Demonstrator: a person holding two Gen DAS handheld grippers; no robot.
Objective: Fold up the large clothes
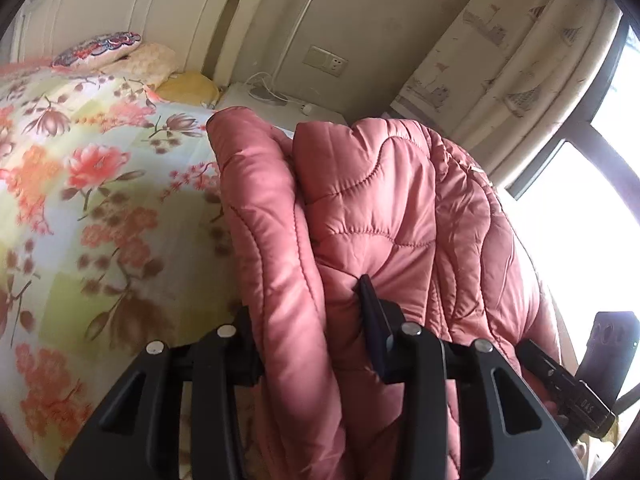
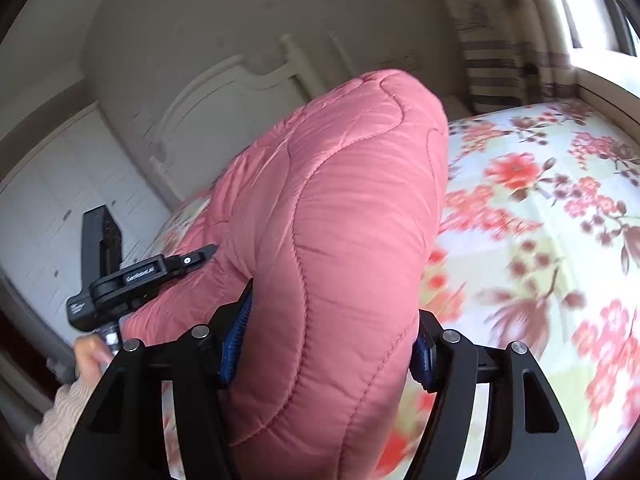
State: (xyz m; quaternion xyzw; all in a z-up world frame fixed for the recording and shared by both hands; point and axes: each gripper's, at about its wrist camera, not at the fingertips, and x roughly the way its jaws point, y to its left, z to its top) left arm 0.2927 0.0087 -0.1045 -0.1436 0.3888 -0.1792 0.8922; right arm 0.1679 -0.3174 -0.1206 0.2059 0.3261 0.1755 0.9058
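A pink quilted padded coat [image 1: 360, 216] hangs bunched in thick folds above the bed. My left gripper [image 1: 308, 304] is shut on a fold of it; one dark fingertip [image 1: 366, 288] presses into the fabric, the other is hidden behind the fold. In the right wrist view the coat [image 2: 332, 240] fills the middle. My right gripper [image 2: 328, 340] is shut on a thick roll of it, blue pads [image 2: 236, 340] against both sides. The left gripper [image 2: 136, 276] shows at the coat's left edge there; the right gripper's body [image 1: 568, 384] shows at lower right in the left view.
A bed with a floral cover [image 1: 92, 200] lies below, also seen in the right wrist view [image 2: 532, 216]. Pillows [image 1: 120, 52] and a white headboard [image 2: 208, 120] are at its head. A bedside table [image 1: 272, 100], curtain [image 1: 500, 52] and window [image 1: 592, 208] stand beyond.
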